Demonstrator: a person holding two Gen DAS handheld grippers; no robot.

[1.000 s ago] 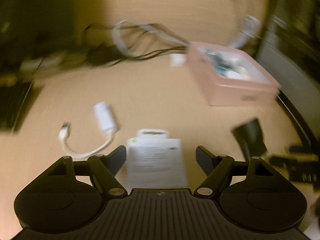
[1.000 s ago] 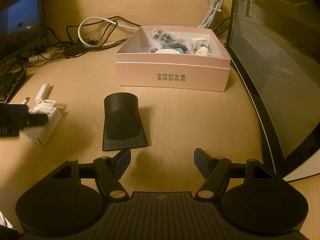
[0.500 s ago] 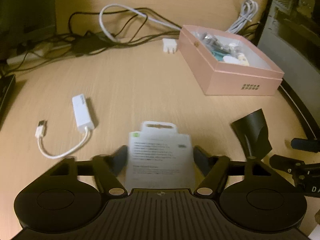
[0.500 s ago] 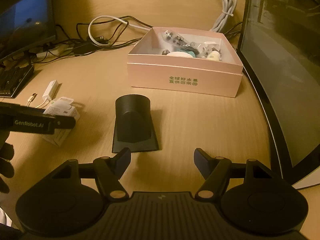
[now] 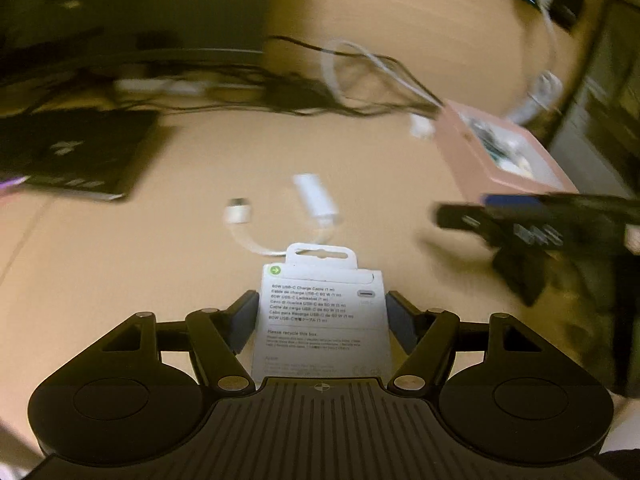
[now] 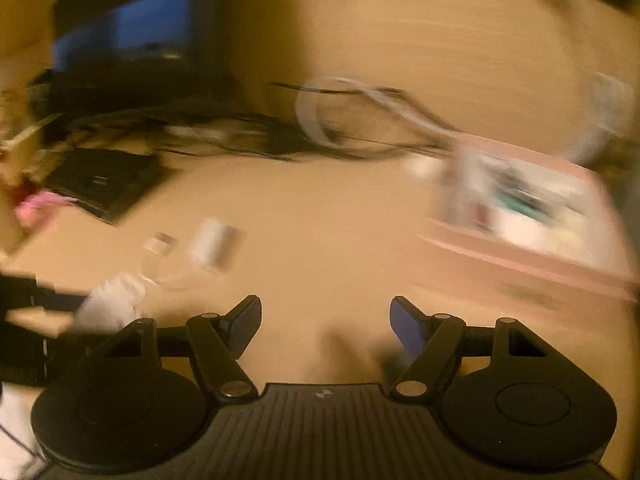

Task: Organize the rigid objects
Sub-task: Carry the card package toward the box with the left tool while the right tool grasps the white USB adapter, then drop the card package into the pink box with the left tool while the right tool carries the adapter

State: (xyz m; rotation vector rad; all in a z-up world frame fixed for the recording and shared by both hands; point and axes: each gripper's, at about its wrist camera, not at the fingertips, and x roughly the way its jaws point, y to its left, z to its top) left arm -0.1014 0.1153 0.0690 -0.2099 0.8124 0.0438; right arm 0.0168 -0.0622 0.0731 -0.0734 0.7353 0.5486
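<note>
My left gripper (image 5: 322,322) is shut on a white USB-C cable box (image 5: 324,308), with both pads against its sides, and holds it above the wooden desk. A pink open box (image 5: 500,160) with several small items stands at the right; it also shows, blurred, in the right wrist view (image 6: 532,224). My right gripper (image 6: 325,326) is open and empty over the desk. The white cable box shows blurred at the left of that view (image 6: 108,304). The black stand is mostly hidden under the right gripper.
A white USB adapter with a short cable (image 5: 316,200) lies on the desk ahead. A black keyboard (image 5: 76,152) sits at the left. Tangled black and white cables (image 5: 352,76) run along the back. A dark monitor (image 6: 128,36) stands at the back left.
My left gripper has closed on the white cable box and lifted it. Both grippers have swung to the left, blurring the views; the right gripper has moved forward over the black stand.
</note>
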